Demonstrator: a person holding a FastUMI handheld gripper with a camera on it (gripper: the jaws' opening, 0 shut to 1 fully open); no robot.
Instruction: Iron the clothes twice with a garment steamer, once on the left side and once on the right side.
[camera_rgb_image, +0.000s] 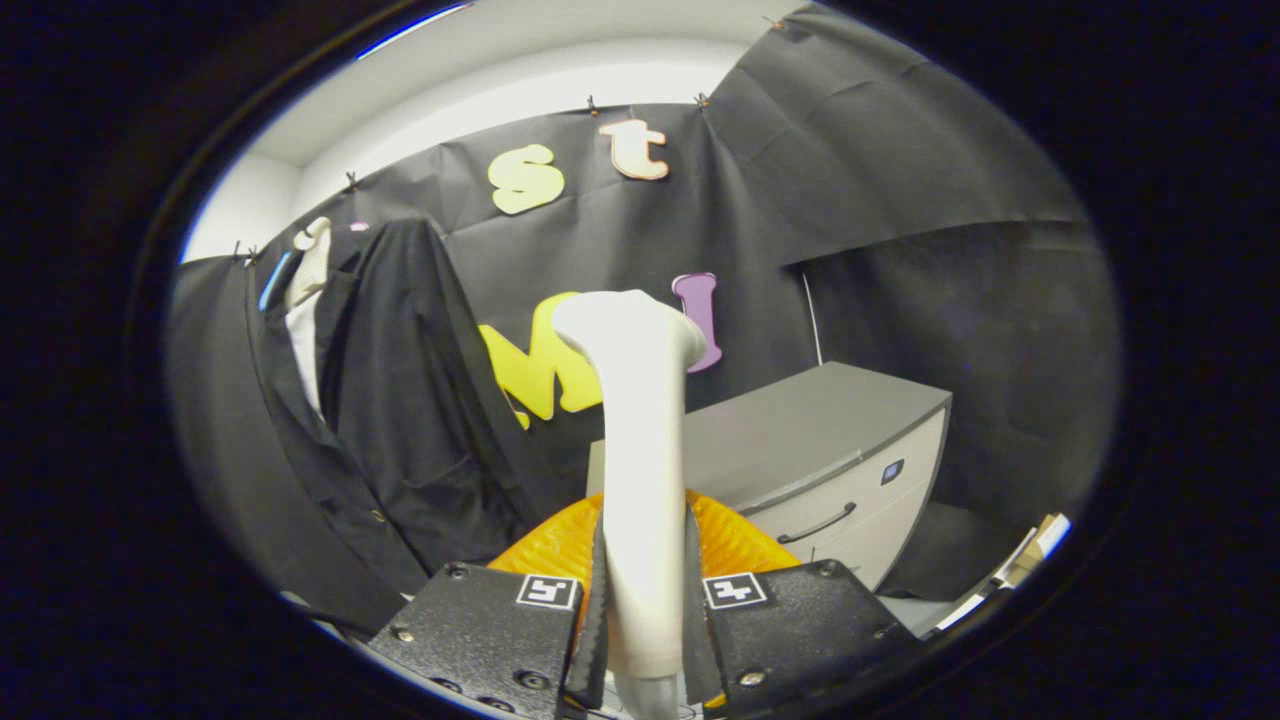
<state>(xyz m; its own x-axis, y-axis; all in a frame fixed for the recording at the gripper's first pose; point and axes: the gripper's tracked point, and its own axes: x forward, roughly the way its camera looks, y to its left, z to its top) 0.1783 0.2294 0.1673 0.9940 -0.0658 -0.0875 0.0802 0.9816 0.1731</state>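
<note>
A white garment steamer (640, 440) stands upright between my fingers, its head pointing up and away from me. My gripper (645, 600) is shut on the steamer's handle, both fingers pressing its sides. Behind the handle lies an orange ribbed part (545, 545), just ahead of the fingers. The dark garment (400, 420) hangs on a white mannequin (305, 280) beyond and left of the steamer, an arm's reach away from its head. The steamer head is apart from the cloth.
A grey cabinet (820, 450) with drawers and a dark handle stands beyond the fingers to the right. Black cloth covers the booth walls behind. Some papers or boxes (1030, 550) lie low at the far right.
</note>
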